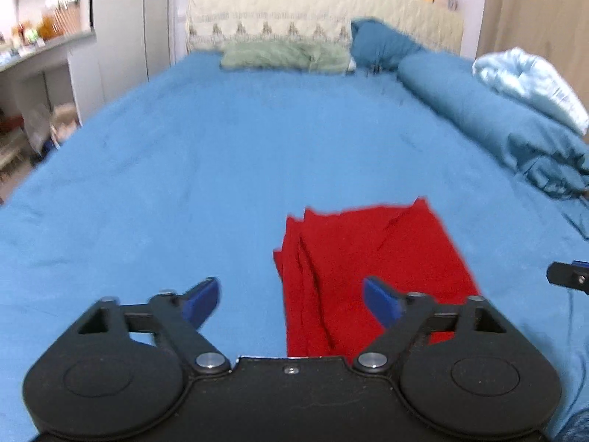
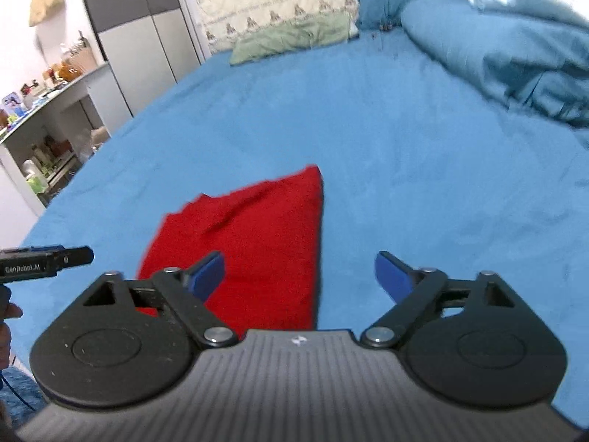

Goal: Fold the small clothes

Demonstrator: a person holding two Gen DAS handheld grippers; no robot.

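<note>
A red garment lies folded flat on the blue bedsheet. In the left wrist view it sits below and right of centre, its layered edge on the left. My left gripper hovers above its near left part, jaws wide apart with nothing between the blue pads. In the right wrist view the red garment lies left of centre. My right gripper stands open over its right edge, holding nothing. The tip of the left gripper shows at the left edge, the right one at the far right.
A rolled blue duvet with a pale blue satin cover lies along the right side. A green pillow and a cream headboard cover are at the far end. White shelves and a wardrobe stand to the left.
</note>
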